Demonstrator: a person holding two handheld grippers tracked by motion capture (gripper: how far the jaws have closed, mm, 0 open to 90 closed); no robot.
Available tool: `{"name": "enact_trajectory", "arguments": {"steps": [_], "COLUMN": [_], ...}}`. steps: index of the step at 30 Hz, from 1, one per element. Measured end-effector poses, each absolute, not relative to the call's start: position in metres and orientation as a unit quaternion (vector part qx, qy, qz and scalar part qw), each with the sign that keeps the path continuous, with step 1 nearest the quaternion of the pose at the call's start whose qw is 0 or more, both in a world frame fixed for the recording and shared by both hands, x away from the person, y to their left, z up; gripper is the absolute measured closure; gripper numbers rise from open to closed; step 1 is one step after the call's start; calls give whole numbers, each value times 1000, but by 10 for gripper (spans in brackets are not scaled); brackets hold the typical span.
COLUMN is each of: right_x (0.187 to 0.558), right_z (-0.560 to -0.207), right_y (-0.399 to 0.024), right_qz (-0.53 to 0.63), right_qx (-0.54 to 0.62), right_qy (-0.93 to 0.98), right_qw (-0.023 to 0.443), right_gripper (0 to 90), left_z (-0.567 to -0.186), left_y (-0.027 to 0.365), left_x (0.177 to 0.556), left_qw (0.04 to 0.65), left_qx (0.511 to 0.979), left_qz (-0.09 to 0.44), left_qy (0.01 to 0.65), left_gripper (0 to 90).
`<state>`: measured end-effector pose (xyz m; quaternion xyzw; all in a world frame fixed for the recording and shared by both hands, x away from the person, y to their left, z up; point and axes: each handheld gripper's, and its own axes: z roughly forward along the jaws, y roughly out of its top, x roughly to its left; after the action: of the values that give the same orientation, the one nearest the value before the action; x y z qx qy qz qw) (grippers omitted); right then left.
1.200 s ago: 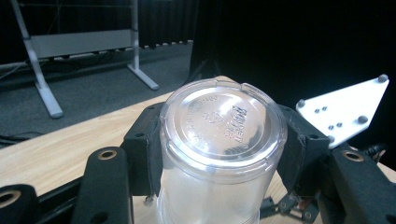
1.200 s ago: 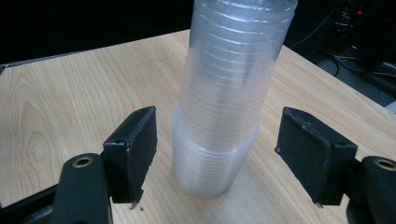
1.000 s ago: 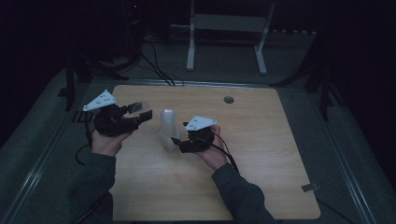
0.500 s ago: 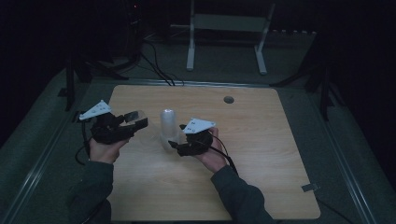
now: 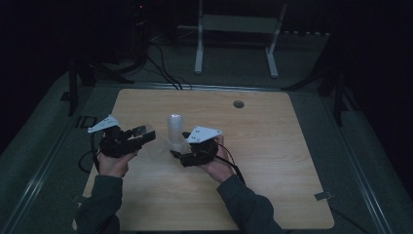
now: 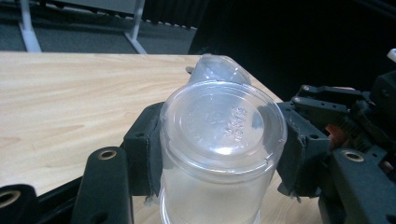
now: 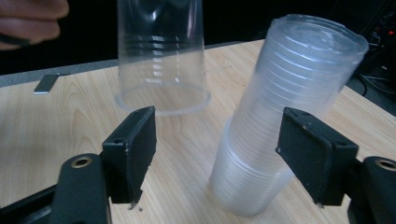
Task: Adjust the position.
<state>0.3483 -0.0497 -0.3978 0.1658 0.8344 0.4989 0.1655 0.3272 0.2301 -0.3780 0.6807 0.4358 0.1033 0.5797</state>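
Clear plastic marks everything in play: a single cup (image 6: 219, 154) is clamped between the jaws of the left gripper (image 5: 141, 136), base toward the camera in the left gripper view, mouth down in the right gripper view, its long axis roughly upright and its rim hanging just above the table (image 5: 272, 195) toward the left edge. Separation of one cup is judged done; setting it down is left. A nested stack of cups (image 7: 285, 121) stands upside down, leaning a little, near the middle of the table. The right gripper (image 5: 176, 155) has just been opening its jaws, which stand apart on either side of the stack's lower part, pads not pressing.
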Motion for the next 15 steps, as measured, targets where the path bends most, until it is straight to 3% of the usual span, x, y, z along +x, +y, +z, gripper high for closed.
{"name": "enact_trajectory", "arguments": {"steps": [15], "right_x": [342], "right_z": [-403], "right_y": [-31], "right_qz": [504], "right_qx": [149], "right_qy": [837], "right_qw": [153], "right_gripper": [260], "left_z": [-400], "left_y": [220], "left_x": [324], "left_qw": [591], "left_qx": [658], "left_qz": [67], "left_qy": [461], "left_gripper": [418]}}
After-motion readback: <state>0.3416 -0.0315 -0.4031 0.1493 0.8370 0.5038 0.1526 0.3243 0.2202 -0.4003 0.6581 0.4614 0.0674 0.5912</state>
